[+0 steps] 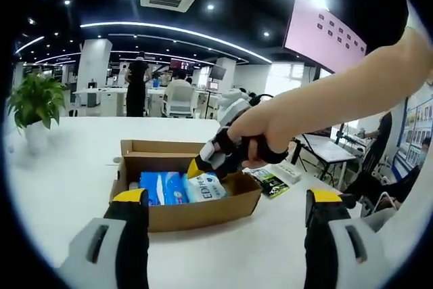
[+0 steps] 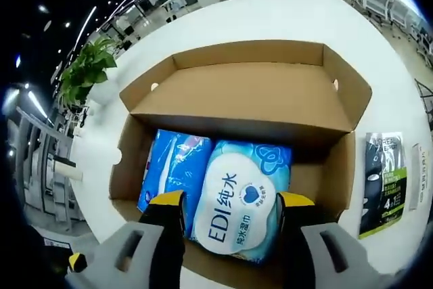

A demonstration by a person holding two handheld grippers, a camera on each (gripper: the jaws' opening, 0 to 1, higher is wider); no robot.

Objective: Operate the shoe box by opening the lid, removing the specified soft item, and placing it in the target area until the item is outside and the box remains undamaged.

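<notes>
Cardboard shoe box is already open — the soft wipes pack lies inside between the spread right gripper jaws, ungrasped; left gripper open — lifting remains.

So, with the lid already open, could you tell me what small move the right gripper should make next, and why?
Probably close the right gripper on the light blue EDI wipes pack. Its jaws stand open on either side of that pack inside the brown cardboard shoe box, whose lid is folded back, so closing should grip it for lifting.
</notes>
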